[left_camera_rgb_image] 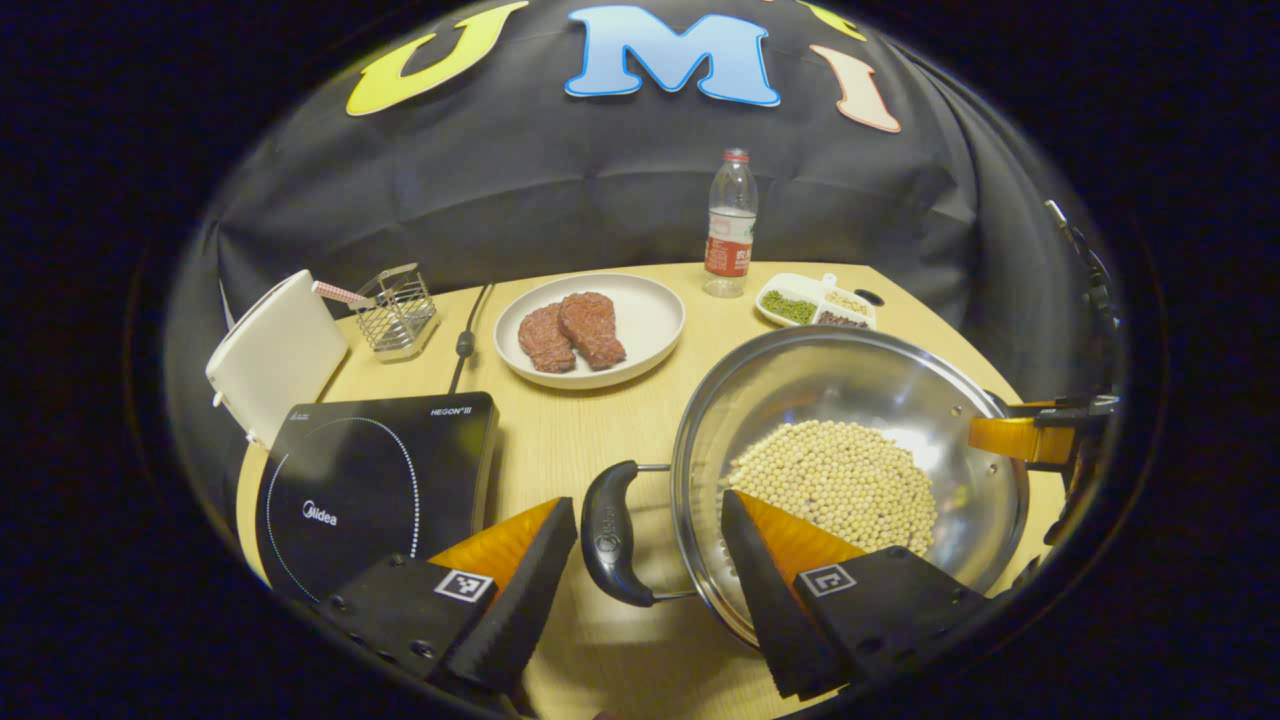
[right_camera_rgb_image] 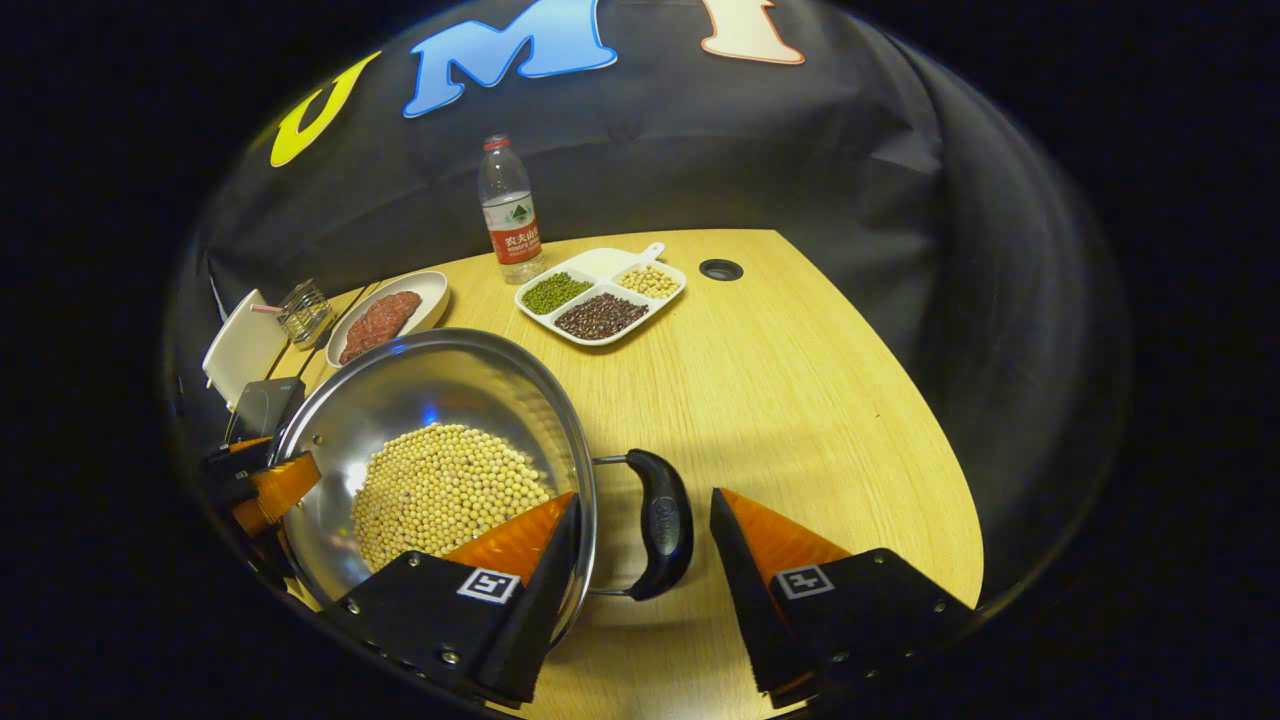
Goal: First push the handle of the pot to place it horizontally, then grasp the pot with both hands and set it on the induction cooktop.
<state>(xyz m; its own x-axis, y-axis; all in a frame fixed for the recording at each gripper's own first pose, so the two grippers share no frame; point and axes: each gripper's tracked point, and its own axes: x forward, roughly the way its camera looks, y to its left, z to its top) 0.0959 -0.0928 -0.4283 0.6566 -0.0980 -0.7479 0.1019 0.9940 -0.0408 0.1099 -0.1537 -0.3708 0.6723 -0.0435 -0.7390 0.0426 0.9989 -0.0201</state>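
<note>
A black cloth wall (left_camera_rgb_image: 560, 190) curves behind a pale wood table (right_camera_rgb_image: 800, 380) with a rounded front edge and a small round hole (right_camera_rgb_image: 721, 269) near its far side. The table's grain runs toward the viewer, and its surface is bare on the right of the right gripper view.

The pot (left_camera_rgb_image: 850, 400), a wide steel pan holding a heap of pale beans (left_camera_rgb_image: 835, 480), sits on the table just right of the cooktop (left_camera_rgb_image: 375, 480), not on it. The black cooktop lies flat at the table's left front, a cord (left_camera_rgb_image: 468, 335) running off behind it. A white board (left_camera_rgb_image: 275, 350) leans beyond it beside a wire rack (left_camera_rgb_image: 397, 310).

Farther back stand a plate (left_camera_rgb_image: 650, 320) with two pieces of meat (left_camera_rgb_image: 570, 330), a divided tray (right_camera_rgb_image: 600, 290) of beans and a water bottle (left_camera_rgb_image: 731, 225).

The pot has a dark loop handle on each side. The left gripper (left_camera_rgb_image: 650, 555) stands released, its fingers either side of the left handle (left_camera_rgb_image: 610, 535) without touching it, one finger over the pot's rim. The right gripper (right_camera_rgb_image: 645, 545) is likewise spread around the right handle (right_camera_rgb_image: 662, 520), apart from it.
</note>
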